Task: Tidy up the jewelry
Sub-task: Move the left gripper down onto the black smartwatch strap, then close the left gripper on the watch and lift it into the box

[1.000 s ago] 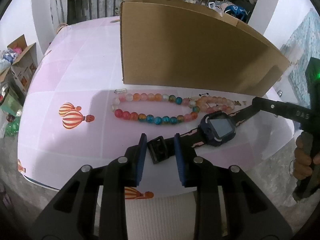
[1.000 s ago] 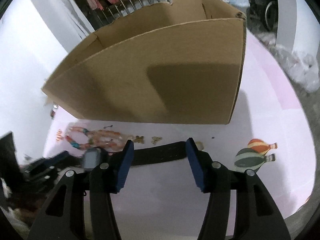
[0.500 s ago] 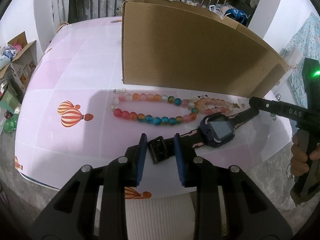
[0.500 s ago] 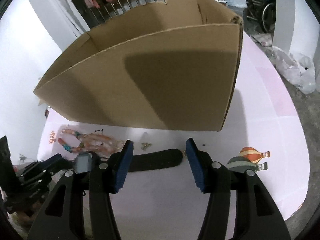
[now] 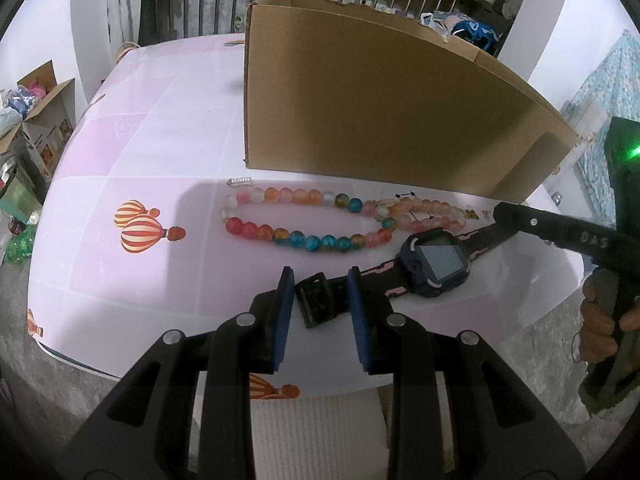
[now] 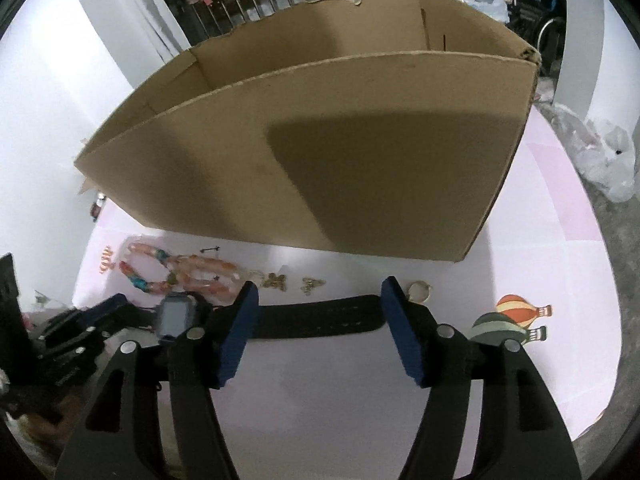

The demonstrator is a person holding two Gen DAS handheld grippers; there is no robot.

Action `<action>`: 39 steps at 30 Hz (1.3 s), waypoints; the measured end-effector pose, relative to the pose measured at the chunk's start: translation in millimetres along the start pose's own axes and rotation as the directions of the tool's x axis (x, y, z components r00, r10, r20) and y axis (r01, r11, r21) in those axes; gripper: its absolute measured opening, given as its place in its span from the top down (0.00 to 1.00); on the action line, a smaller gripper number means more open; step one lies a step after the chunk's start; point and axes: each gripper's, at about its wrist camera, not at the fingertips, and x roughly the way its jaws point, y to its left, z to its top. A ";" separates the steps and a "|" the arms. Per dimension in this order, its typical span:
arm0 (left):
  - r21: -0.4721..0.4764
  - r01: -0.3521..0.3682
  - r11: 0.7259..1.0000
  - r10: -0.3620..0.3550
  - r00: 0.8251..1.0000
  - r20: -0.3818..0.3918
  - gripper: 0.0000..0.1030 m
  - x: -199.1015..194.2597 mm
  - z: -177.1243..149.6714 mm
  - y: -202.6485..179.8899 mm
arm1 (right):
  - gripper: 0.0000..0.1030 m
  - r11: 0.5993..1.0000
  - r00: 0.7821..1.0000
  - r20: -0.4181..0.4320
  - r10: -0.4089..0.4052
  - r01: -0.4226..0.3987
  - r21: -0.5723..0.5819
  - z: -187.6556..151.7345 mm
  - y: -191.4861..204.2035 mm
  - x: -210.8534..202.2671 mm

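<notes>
Left gripper (image 5: 318, 296): narrow, straddling watch (image 5: 438, 262) buckle end, contact unclear.
Right gripper (image 6: 318, 328): jaws just widened around the flat strap; released.
Meaning: watch lies on table (image 5: 160, 160) before cardboard box (image 6: 320, 160), not yet boxed.

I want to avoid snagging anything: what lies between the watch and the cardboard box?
In the left wrist view, two bead bracelets lie between the watch and the cardboard box.

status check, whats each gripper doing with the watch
Left gripper astride watch buckle end, pads not pressing. Right gripper jaws just been opening, strap loose between. Cardboard box behind; bead necklace alongside.
</notes>
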 end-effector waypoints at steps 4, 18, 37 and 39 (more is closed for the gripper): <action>-0.001 0.003 1.000 -0.003 1.000 0.000 0.75 0.3 0.3 -0.9 | 0.38 0.993 0.994 -0.014 0.108 -0.108 0.057 -5.4 0.3 -1.3; -0.003 0.015 1.000 -0.015 1.000 0.006 0.75 -0.7 -3.7 -2.0 | 0.31 0.997 0.997 -0.006 -0.075 0.074 -0.037 2.3 -0.8 -1.3; -0.011 -0.008 1.000 0.008 1.000 0.019 0.88 -2.7 -3.8 -1.4 | 0.80 0.983 0.987 -0.003 0.161 -0.160 0.087 -7.5 4.9 -10.6; -0.009 -0.009 1.000 0.009 0.999 0.034 0.89 -7.8 -4.2 -1.3 | 0.82 0.986 0.987 0.011 0.160 -0.160 0.046 -8.6 16.2 -19.9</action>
